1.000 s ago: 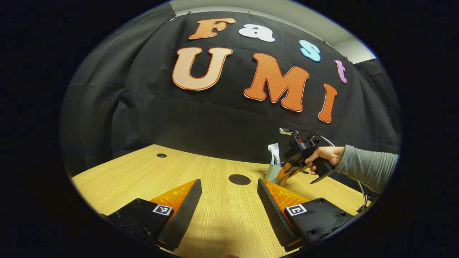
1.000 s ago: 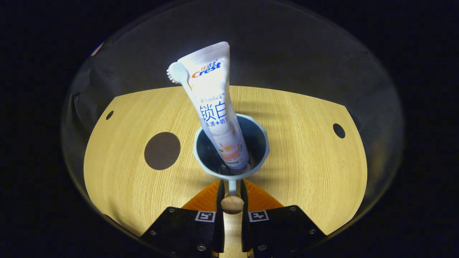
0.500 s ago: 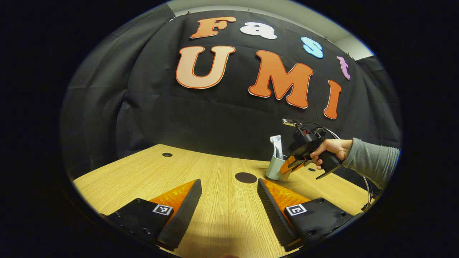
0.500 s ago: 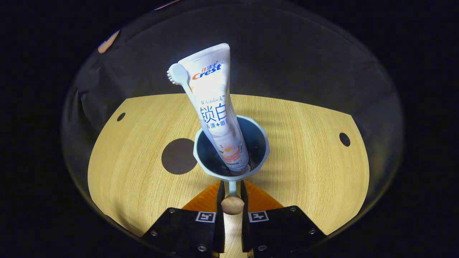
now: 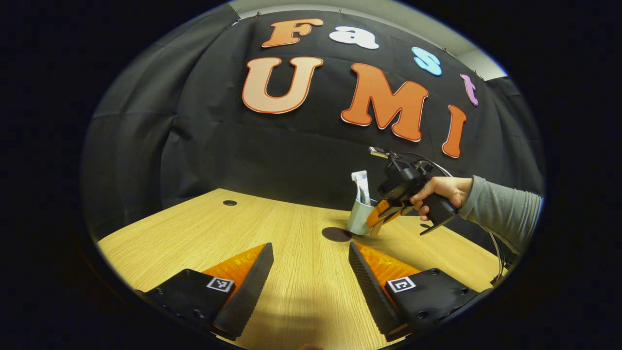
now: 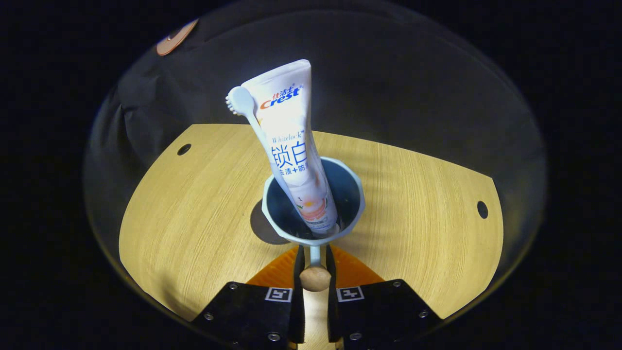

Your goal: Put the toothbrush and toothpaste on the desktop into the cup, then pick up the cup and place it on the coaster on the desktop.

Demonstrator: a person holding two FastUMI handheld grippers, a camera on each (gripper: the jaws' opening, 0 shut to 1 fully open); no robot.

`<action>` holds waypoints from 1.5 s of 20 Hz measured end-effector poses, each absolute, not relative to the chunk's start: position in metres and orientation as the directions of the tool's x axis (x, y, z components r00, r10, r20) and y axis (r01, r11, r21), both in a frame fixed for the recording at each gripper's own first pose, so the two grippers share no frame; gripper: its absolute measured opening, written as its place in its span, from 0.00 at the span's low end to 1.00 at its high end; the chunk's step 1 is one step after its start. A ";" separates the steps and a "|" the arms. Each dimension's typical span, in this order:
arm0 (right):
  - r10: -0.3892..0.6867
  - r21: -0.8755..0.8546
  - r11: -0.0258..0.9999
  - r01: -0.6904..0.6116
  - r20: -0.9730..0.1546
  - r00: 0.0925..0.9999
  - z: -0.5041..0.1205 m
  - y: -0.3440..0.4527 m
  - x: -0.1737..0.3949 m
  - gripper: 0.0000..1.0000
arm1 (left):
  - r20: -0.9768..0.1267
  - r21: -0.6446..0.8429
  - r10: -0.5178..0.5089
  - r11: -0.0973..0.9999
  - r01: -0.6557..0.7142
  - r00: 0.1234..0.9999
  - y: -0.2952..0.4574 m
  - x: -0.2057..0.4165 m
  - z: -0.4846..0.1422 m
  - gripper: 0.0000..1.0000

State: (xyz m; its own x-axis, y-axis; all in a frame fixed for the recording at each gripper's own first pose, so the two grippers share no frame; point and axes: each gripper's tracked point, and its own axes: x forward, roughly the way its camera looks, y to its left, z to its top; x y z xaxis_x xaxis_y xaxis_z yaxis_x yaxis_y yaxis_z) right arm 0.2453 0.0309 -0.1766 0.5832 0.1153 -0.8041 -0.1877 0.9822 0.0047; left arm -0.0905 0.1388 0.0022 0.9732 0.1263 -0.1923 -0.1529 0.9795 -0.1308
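Cup: a pale blue-grey faceted cup with a thin side handle ending in a round wooden knob. In the left gripper view the cup appears held just above the desktop, at the right edge of the coaster; whether its base touches anything cannot be told.

Toothpaste: a white plastic tube stands in the cup, long axis near upright, tilted a little to the left in the right gripper view. Its flat crimped end points up and its lower end sits in the bottom of the cup.

Toothbrush: a white toothbrush, its round head up at the top left of the tube, bristles facing left. Its neck runs down along the tube's left edge into the cup.

Coaster: a dark brown round flat disc on the desktop, mostly covered by the cup in the right gripper view; in the left gripper view it lies just left of the cup's base.

Right gripper: fingers closed narrowly on the cup's handle, one on each side. A hand in a grey sleeve holds this gripper.

Left gripper: jaws wide apart, gripping nothing, low over the desktop.

Desktop: a light wood-grain tabletop with small dark holes near its corners.
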 end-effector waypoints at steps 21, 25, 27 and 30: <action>0.171 -0.018 0.952 -0.307 -0.797 0.579 -0.172 0.024 0.247 0.40 | -0.234 -0.144 0.174 0.967 -0.211 0.957 0.158 -0.095 0.000 0.99; 0.212 0.007 0.949 -0.316 -0.755 0.621 -0.146 0.018 0.230 0.61 | -0.226 -0.129 0.163 0.972 -0.195 0.960 0.155 -0.094 0.003 0.99; 0.233 0.020 0.949 -0.316 -0.718 0.655 -0.134 0.010 0.220 0.66 | -0.215 -0.114 0.161 0.976 -0.188 0.963 0.154 -0.094 0.007 0.99; 0.259 0.011 0.946 -0.325 -0.627 0.734 -0.113 -0.011 0.204 0.71 | -0.196 -0.093 0.161 0.979 -0.181 0.967 0.153 -0.092 0.011 0.99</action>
